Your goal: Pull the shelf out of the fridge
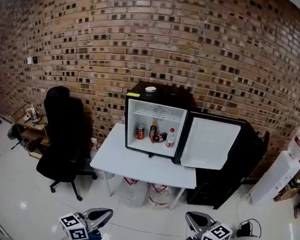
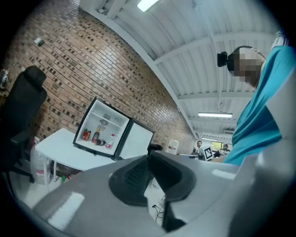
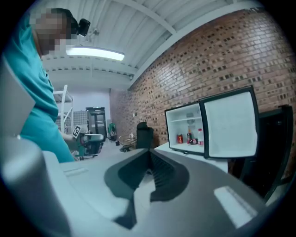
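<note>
Left gripper (image 1: 109, 212), right gripper (image 1: 188, 216), jaws together, shelf (image 1: 157, 114) distant

In the head view the bottom edge cuts off the left gripper (image 1: 100, 216) and the right gripper (image 1: 197, 221) just behind their marker cubes. The shelf (image 1: 157, 115) inside the fridge (image 1: 137, 97) shows only as a thin pale line. The bottles (image 1: 170, 138) below it are too small to read. The desk (image 1: 134, 166) hides the tops of the jugs (image 1: 158, 195) beneath it.
</note>
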{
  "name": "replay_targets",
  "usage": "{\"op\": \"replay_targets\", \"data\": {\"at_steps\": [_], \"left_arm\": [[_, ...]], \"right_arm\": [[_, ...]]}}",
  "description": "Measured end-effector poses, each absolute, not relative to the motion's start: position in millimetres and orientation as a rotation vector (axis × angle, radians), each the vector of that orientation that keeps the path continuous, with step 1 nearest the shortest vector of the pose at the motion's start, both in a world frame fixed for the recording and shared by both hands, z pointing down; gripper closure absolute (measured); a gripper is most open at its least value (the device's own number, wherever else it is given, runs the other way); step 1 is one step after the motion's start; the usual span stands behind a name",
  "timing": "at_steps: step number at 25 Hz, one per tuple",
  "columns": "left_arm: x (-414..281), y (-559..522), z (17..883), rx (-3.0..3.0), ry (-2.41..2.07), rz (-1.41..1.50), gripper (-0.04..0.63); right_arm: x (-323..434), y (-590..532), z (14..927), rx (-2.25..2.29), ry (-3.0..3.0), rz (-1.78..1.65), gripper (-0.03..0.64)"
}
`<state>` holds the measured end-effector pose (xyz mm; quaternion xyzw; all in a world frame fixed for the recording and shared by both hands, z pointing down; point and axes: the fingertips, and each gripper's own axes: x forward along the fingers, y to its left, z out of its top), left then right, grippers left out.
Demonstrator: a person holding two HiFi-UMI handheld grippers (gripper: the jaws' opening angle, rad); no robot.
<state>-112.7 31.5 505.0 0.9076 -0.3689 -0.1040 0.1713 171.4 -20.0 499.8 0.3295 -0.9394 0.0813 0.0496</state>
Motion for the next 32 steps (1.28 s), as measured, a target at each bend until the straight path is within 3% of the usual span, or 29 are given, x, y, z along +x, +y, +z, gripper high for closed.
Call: {"op": "replay_targets", "data": {"at_steps": [17,32], "left_arm": [[-216.6,-136.4,499.5,2.736,-0.839,-0.192,0.594],[-115.0,-286.5,492.8,2.888,-1.129,0.139,0.555]], "right_arm": [[61.6,-157.0,474.2,1.248,-2.783,0.253,0.611],[142.8,-289.8,481.7,1.022,-2.841,0.205,0.609]]}}
